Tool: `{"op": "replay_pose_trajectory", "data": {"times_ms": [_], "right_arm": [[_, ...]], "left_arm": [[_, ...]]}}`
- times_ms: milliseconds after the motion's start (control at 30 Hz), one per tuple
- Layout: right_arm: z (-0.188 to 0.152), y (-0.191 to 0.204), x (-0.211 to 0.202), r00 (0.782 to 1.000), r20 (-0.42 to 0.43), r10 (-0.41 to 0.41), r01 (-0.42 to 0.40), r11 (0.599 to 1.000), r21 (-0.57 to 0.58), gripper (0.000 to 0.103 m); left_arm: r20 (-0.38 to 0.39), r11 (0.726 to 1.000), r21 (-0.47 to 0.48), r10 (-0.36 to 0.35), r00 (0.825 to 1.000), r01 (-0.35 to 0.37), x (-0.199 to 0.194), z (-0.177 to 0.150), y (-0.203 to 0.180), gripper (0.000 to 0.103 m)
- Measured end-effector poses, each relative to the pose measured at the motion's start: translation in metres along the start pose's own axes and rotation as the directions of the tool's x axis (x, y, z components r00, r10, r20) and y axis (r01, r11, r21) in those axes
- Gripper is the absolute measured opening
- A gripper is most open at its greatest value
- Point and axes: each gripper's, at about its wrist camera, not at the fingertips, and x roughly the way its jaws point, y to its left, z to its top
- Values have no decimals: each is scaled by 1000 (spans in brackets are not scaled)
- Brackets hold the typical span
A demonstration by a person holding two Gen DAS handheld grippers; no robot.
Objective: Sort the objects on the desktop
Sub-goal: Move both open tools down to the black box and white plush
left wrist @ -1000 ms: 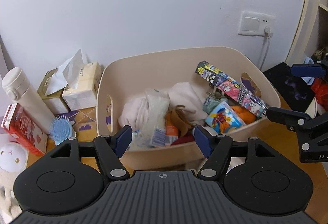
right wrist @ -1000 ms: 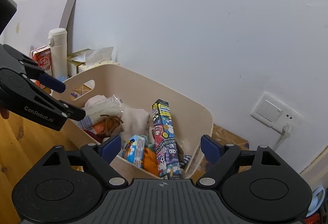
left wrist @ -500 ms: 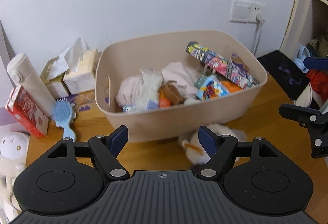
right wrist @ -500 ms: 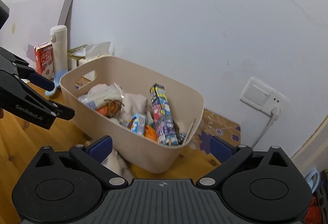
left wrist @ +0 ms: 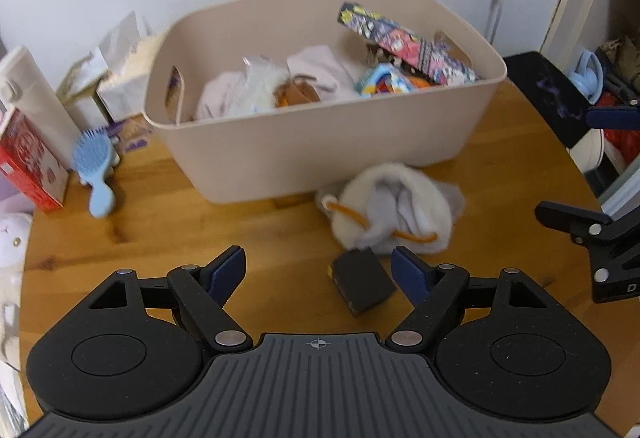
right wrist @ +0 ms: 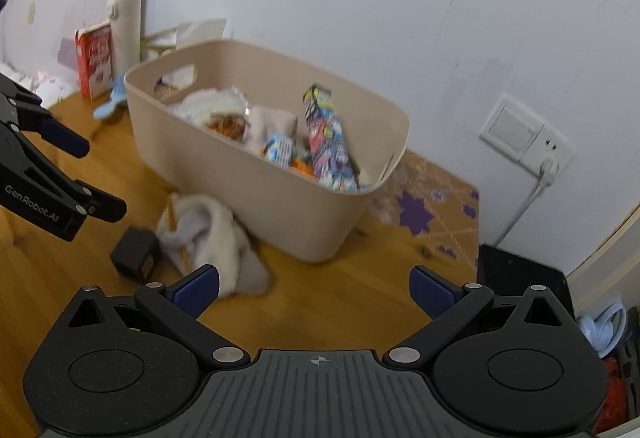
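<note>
I count one beige bin (left wrist: 320,141) of sorted items, one fluffy pouch (left wrist: 394,209) and one black block (left wrist: 362,284) on the table (left wrist: 160,238) before it, my left gripper (left wrist: 320,274) and right gripper (right wrist: 314,290) spread wide, empty.

the bench (left wrist: 168,234) is warm wood with a visible grain and a low sheen. ahead of the left hand-held gripper (left wrist: 318,272) stands a smooth matt beige plastic bin (left wrist: 320,141). nearer its fingers lie a fluffy white cloth bundle (left wrist: 396,205) and a matt black box (left wrist: 362,284). each hand-held gripper is matt black plastic with small bright metal pins, and the right hand-held gripper (right wrist: 314,290) has blue pads (right wrist: 430,292).
</note>
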Motion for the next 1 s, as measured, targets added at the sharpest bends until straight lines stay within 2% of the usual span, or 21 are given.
{"op": "replay_pose_trajectory", "data": {"times_ms": [233,333,500,633,1000], "right_arm": [[-11,4,21,997,-59,42,-43,999,-15,103],[-13,6,32,995,-79,62,-64,998,-21,103],[-16,11,49,990,-107,95,-100,994,-37,103],[-17,16,62,986,-118,121,-129,990,-63,103],[-11,32,90,977,-115,179,-191,975,-110,103]], "left_arm": [[-53,1000,-20,-15,998,14,18,-6,-9,81],[-43,1000,-23,-3,999,2,25,-9,-12,81],[-67,996,-91,-19,998,12,38,-10,-8,81],[-87,989,-143,-41,995,28,48,-12,-5,81],[-131,987,-159,-38,991,16,66,-18,-2,81]]}}
